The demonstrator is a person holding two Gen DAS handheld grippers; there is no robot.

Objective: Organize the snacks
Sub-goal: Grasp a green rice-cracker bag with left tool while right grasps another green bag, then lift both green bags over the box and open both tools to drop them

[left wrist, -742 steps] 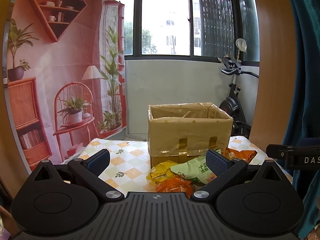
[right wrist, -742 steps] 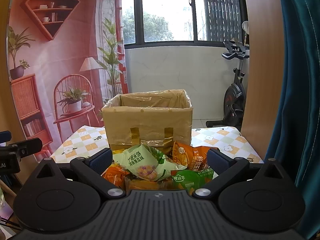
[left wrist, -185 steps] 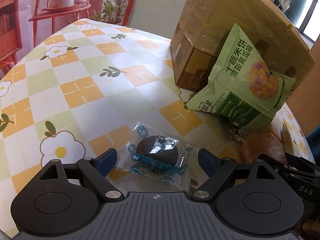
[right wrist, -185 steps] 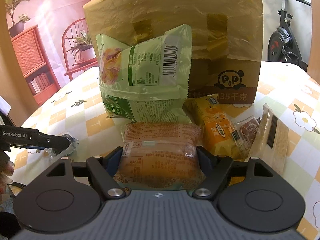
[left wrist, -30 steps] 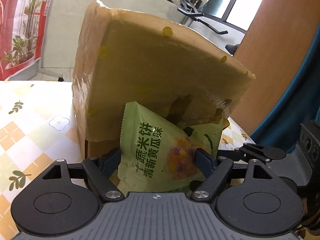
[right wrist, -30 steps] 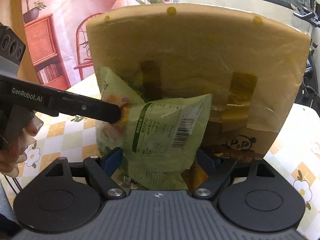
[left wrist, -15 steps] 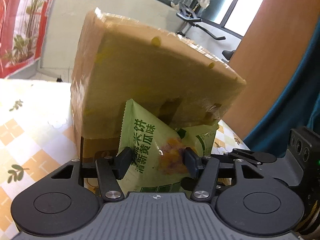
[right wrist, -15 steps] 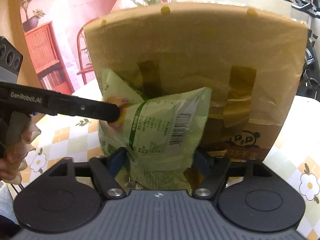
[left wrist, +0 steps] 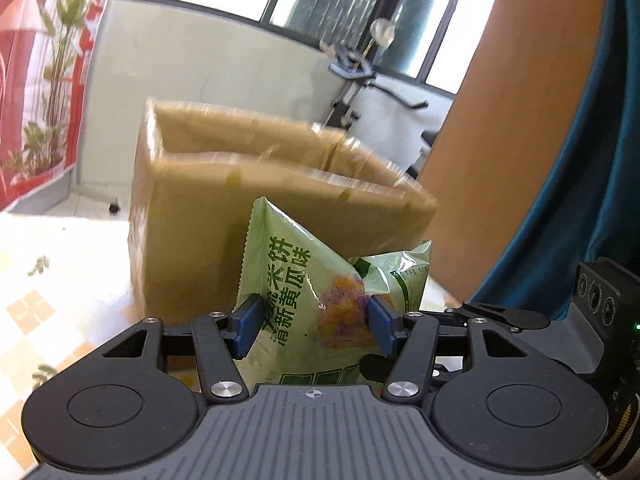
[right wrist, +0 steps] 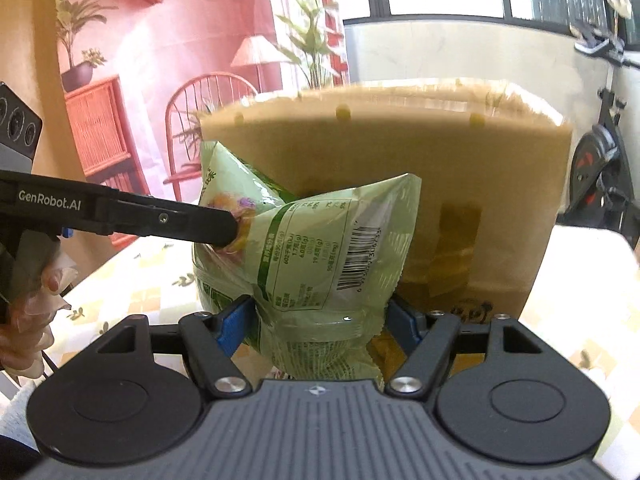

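While lifted: green cucumber rice-cracker bag [right wrist: 316, 248] hangs off the table, below the box rim.
Left gripper [left wrist: 314, 326]: pads clamp the bag's printed face.
Right gripper [right wrist: 320, 320]: pads squeeze its lower barcode side.
Cardboard box [right wrist: 460, 184]: at twelve o'clock, open-topped.
Risk: air-filled film may slip or crush if the two grips pull apart; bag may catch the rim.

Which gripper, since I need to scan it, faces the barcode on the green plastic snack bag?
The right gripper: its camera sees the barcode and nutrition table on the green plastic snack bag; the left gripper faces large printed characters.
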